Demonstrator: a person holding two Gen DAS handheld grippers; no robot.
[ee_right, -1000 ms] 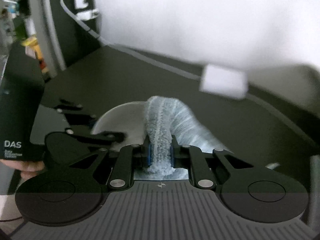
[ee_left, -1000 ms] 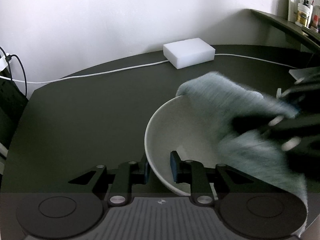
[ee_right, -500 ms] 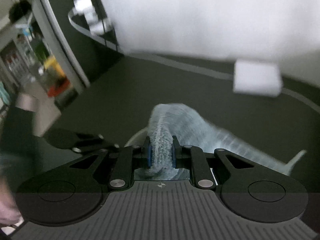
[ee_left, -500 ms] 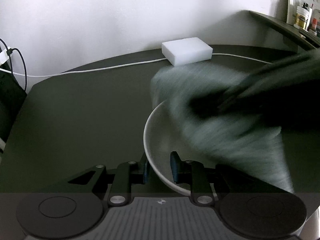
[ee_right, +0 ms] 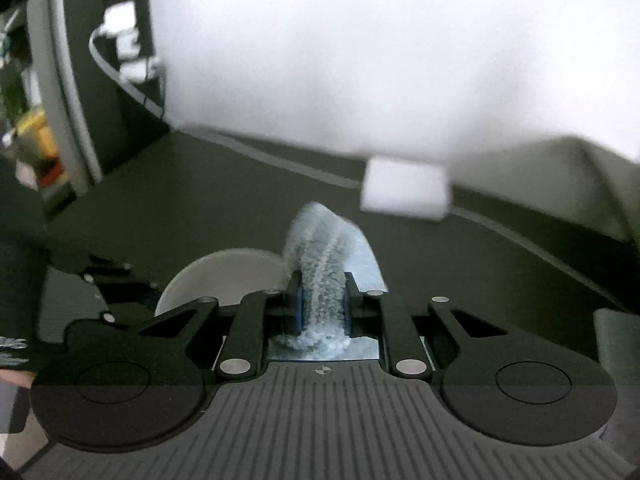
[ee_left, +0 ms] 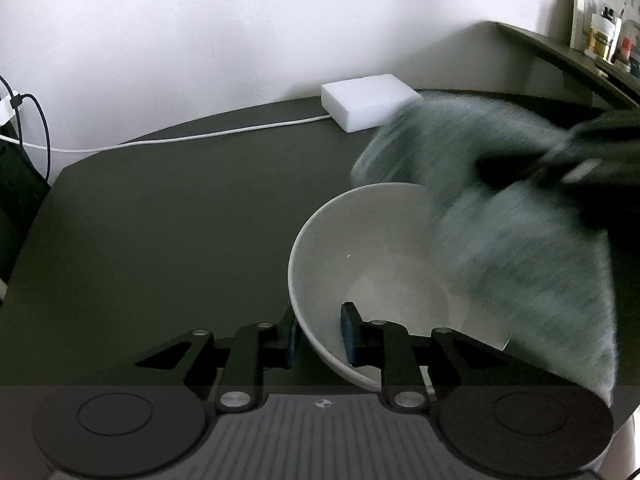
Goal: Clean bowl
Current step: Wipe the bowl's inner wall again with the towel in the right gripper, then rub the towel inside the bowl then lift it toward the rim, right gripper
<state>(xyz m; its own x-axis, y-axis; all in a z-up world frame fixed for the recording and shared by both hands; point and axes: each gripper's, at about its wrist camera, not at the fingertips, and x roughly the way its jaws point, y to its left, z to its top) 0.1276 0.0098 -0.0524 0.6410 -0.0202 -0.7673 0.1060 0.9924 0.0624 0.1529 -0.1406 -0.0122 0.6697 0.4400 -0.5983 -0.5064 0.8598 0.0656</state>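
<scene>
I see dim, even light; the white wall (ee_left: 200, 40) glares. The cloth (ee_left: 520, 220) is motion-blurred, and fisheye distortion bends the edges.

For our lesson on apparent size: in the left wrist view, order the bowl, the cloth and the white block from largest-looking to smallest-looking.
1. cloth, though motion blur spreads it
2. bowl, close behind it and partly covered
3. white block, lying farther from the camera

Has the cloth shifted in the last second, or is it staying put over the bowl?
Yes. In the left wrist view the cloth has swung up toward the white block by the wall, uncovering more of the bowl.
</scene>
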